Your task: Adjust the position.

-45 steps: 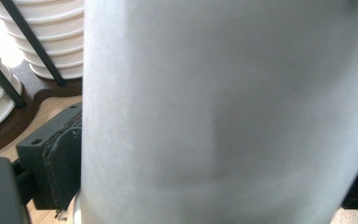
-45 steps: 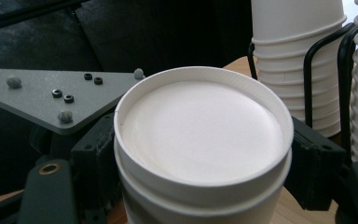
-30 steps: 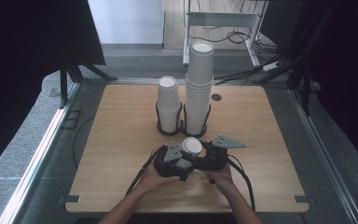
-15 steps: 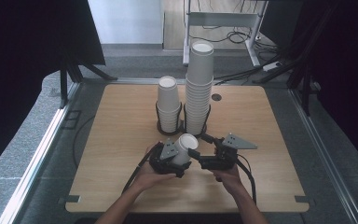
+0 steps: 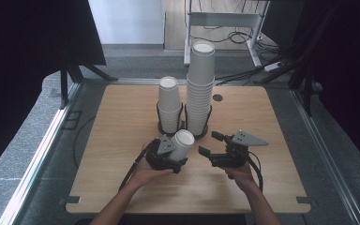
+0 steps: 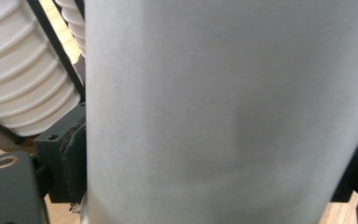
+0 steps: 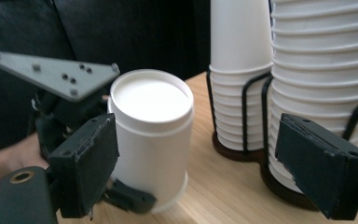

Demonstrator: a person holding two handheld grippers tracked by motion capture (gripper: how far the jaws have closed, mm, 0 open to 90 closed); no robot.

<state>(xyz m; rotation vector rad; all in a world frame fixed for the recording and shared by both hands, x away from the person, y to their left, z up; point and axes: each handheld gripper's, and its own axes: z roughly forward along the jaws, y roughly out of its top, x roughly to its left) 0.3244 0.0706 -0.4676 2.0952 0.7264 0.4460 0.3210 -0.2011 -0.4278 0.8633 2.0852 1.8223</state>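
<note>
A white paper cup (image 5: 182,143) is held bottom up and a little tilted just above the table, with my left gripper (image 5: 176,154) shut on its wall. In the left gripper view the cup (image 6: 223,112) sits between the dark pads (image 6: 72,158). My right gripper (image 5: 211,143) stands open to the right of the cup, apart from it; its jaws have just been opening and nothing is gripped between them. From the right gripper view the cup (image 7: 151,135) stands ahead of my right gripper (image 7: 205,163), under the left gripper's grey plate (image 7: 56,72).
Two stacks of upturned white cups stand in a black wire holder (image 5: 183,123) at the table's middle: a short stack (image 5: 169,103) and a tall stack (image 5: 200,89). The wooden table (image 5: 122,131) has bare room on both sides. A desk frame and cables lie beyond.
My right gripper has let go of the cup, opened, and drawn away to the right. The left gripper has shifted slightly left with the cup.
</note>
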